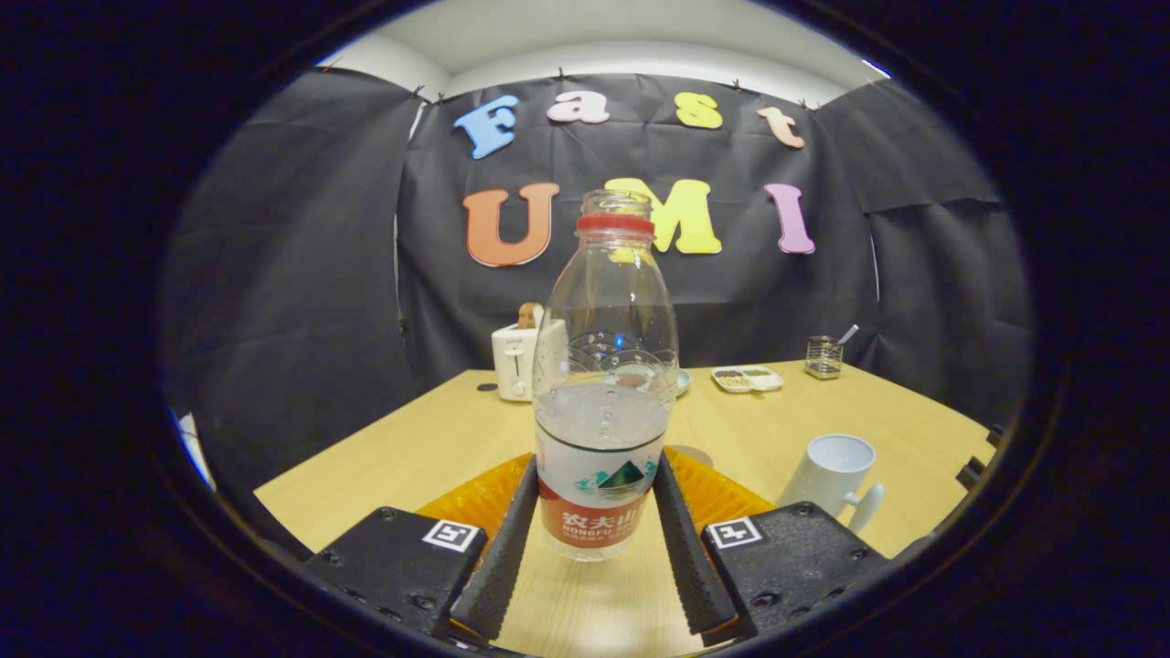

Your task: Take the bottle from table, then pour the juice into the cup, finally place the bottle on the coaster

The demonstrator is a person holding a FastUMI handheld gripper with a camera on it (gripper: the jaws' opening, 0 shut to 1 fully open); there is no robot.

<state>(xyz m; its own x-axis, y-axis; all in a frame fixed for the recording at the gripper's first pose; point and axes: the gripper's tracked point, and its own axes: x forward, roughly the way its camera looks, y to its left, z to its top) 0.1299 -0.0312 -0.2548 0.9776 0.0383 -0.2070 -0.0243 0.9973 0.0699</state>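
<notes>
Gripping the bottle [603, 402] low on its body, both fingers [501, 548] of the gripper [599, 535] pressed against the labelled band, 1 on each side, closed down to the bottle's width. Clear plastic, cap off, red ring around the open neck, clear liquid filling roughly the lower half. Standing upright between the fingers, base looking level with the wooden table [411, 448], though contact with the top hard to judge.

Just behind the bottle and spreading past both fingers, an orange ribbed coaster [475, 503], partly covered by the fingers and the gripper's body. Right of the fingers and a little ahead, a white cup [832, 471], upright, mouth open, handle turned toward the camera side. Well apart from the bottle.

Farther back near the table's far edge: a white toaster [516, 361] with something brown sticking out of its slot, left of the bottle; a small white sectioned dish [748, 378] holding bits of food, right of the bottle; beyond that, a small wire holder [823, 356] with a utensil handle leaning out. A pale plate edge [682, 381] peeking out just behind the bottle's right side.
</notes>
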